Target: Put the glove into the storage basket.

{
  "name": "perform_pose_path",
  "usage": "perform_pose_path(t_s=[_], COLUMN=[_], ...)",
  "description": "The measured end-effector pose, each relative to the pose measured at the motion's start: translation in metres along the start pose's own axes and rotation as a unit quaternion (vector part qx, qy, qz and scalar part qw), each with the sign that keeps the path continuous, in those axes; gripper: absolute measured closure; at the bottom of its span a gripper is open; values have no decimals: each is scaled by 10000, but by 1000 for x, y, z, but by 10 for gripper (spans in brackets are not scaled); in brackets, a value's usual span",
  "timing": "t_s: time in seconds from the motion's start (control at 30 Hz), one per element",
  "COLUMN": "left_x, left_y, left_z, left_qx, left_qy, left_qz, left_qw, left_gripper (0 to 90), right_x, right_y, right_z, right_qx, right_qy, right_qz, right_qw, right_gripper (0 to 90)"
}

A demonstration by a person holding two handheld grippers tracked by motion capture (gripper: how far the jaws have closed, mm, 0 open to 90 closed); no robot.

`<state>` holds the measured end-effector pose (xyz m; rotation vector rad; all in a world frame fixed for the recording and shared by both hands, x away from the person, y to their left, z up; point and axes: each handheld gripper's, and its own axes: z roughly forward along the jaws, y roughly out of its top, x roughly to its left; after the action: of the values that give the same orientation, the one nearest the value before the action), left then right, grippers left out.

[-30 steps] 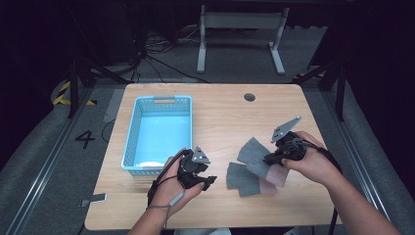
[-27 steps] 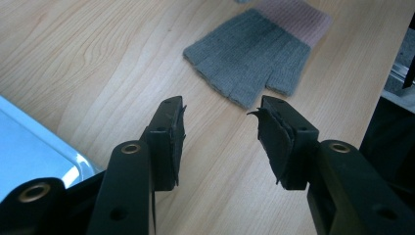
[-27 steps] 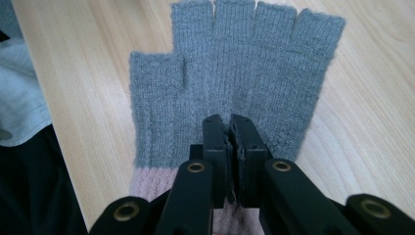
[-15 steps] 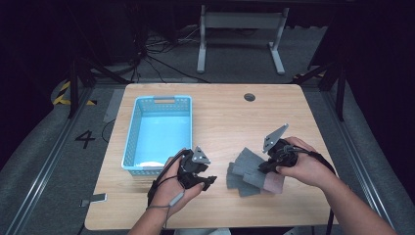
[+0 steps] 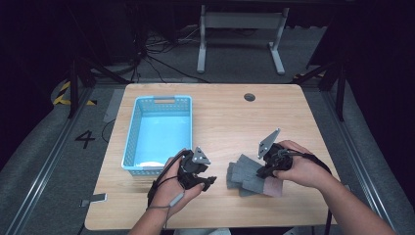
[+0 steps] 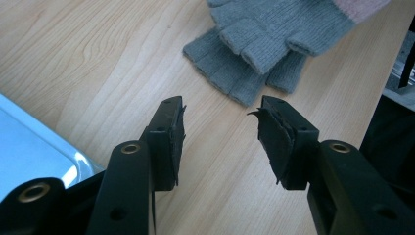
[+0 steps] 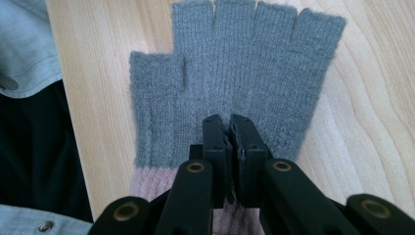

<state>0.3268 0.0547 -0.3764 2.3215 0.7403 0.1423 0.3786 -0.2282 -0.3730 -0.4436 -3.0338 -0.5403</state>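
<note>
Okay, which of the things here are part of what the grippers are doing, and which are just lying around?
In the job:
- grey gloves
- right gripper, shut on the top glove
- left gripper, open beside them

Just lying about:
- blue basket
- the table's cable hole
- floor cables

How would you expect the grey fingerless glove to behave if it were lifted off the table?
The glove is knitted and lies flat, so it will probably droop limply. It looks light. The right gripper pinches its fuzzy fabric, which should hardly slip.

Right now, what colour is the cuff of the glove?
Pale pink; the rest of the glove is grey. The right gripper view shows it best.
</note>
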Motion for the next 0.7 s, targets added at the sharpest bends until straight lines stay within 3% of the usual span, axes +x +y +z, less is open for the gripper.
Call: perform_pose_path(t_s=[0.53, 0.7], left_x=[1, 2], left_y=[-1, -2], left_z=[4, 8], left_qx=[-5, -86], left_qy=[7, -187], left_qz=[21, 20], left_qw=[10000, 9998], left_gripper=[509, 525], right_x=[-7, -8], right_y=[4, 1], right_z=[24, 32], right_qx=[49, 70], right_qy=[84, 69], right_qz=[-70, -48], right_qw=[9999, 9999], right_gripper=[856, 848])
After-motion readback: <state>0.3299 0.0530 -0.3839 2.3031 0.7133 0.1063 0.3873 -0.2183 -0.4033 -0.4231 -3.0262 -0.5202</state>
